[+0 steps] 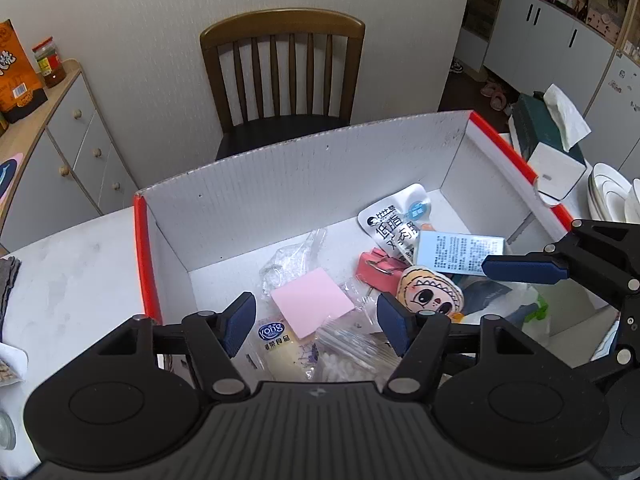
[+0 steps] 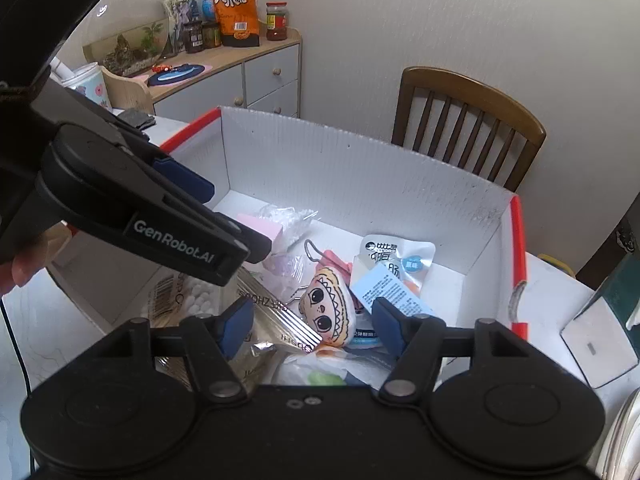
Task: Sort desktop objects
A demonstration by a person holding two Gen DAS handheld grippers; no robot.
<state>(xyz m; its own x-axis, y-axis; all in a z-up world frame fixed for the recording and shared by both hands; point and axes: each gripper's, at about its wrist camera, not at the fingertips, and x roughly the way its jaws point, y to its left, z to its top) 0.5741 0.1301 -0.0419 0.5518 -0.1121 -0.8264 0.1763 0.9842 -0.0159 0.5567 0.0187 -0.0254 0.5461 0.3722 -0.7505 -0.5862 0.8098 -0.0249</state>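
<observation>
The left claw (image 1: 316, 326) hangs over the near end of the white box (image 1: 280, 184) with its jaws apart and nothing pressed between the blue pads; the right claw (image 2: 310, 326) stands the same way, jaws apart and empty. No earlier picture shows how they came to be so. The box sits on the pale counter (image 1: 72, 280), red-edged along its short walls, and it is crowded. Below the left claw lie a pink sticky-note pad (image 1: 312, 302), a snack packet (image 1: 280, 344) marked "Kong", a bag of cotton swabs (image 1: 348, 360) and a crumpled clear bag (image 1: 288, 264). Toward the right are a cartoon-face plush (image 1: 434, 294), a pink binder clip (image 1: 378, 268), a light blue printed card (image 1: 460, 254) and a white pouch (image 1: 396, 224) with black characters. In the right wrist view the plush (image 2: 328, 308) lies just ahead of the right claw, between its fingers in the picture, with a silver foil packet (image 2: 280, 320) at the left finger and the blue card (image 2: 384, 288) near the right one. That view also shows the left claw (image 2: 224, 216) reaching in from the left, partly hiding the pink pad and the swabs. A wooden chair (image 1: 284, 68) stands behind the box. Only the left wrist view shows the tissue box (image 1: 548, 128) and stacked plates (image 1: 608, 196); only the right shows the fish bowl (image 2: 128, 40) on the sideboard.
</observation>
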